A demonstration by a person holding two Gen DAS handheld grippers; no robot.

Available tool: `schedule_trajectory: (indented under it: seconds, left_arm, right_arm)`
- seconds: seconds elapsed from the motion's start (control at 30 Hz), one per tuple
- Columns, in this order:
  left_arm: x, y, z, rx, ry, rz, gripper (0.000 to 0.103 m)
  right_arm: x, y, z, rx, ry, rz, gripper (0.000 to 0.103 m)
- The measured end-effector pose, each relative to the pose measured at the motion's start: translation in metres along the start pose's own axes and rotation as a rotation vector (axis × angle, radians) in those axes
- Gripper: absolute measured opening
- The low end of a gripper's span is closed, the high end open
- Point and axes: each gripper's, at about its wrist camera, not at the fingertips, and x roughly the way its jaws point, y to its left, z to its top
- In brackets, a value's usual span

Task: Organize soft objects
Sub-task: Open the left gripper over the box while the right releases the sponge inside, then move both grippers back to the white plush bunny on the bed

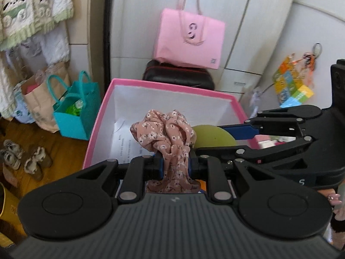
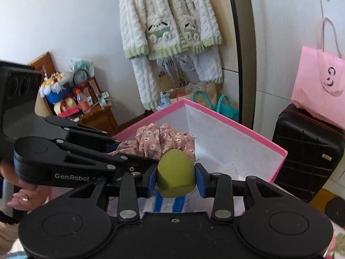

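My left gripper is shut on a pink floral scrunchie and holds it over the near edge of a pink box with white inner walls. My right gripper is shut on a green egg-shaped sponge, also over the box. In the left wrist view the sponge sits just right of the scrunchie. In the right wrist view the scrunchie is just behind the sponge. White paper lies on the box floor.
A pink tote bag rests on a black suitcase behind the box. A teal bag and paper bags stand at the left on the wooden floor, with shoes. A fluffy cream cardigan hangs on the wall.
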Motion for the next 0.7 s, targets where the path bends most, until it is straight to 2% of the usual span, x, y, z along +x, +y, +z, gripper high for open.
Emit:
schedule_trajectory:
  seconds: [0.1,0.17,0.23,0.3,0.33,0.4,0.47,0.6,0.7]
  left_arm:
    - [0.008,0.005,0.001,-0.008,0.026,0.006,0.019]
    - [0.011,0.009,0.001,-0.028,0.025,0.019,0.019]
    - [0.014,0.013,0.002,-0.05,0.026,0.043,0.024]
    - [0.014,0.014,0.001,-0.052,0.023,0.093,0.042]
    - [0.011,0.014,0.001,-0.048,0.009,0.107,0.046]
    - [0.0,0.014,0.0,-0.042,-0.024,0.095,0.06]
    - [-0.012,0.011,-0.001,-0.036,-0.033,0.087,0.063]
    - [-0.045,-0.007,-0.009,0.059,-0.075,0.112,0.071]
    - [-0.072,-0.018,-0.018,0.102,-0.093,0.114,0.073]
  right_arm:
    - [0.009,-0.002,0.0,-0.037,0.027,-0.013,0.042]
    - [0.011,0.0,0.001,-0.069,0.012,-0.038,0.042]
    - [0.012,0.0,0.003,-0.07,0.007,-0.043,0.044]
    - [0.012,-0.001,0.004,-0.079,0.01,-0.05,0.047]
    - [0.011,-0.001,0.003,-0.08,0.015,-0.061,0.055]
    - [0.002,-0.003,0.0,-0.065,-0.004,-0.065,0.064]
    - [-0.012,-0.004,-0.003,-0.041,-0.029,-0.049,0.065]
    - [-0.049,0.001,-0.014,-0.033,-0.078,-0.033,0.066]
    - [-0.078,0.011,-0.025,-0.036,-0.105,-0.028,0.067]
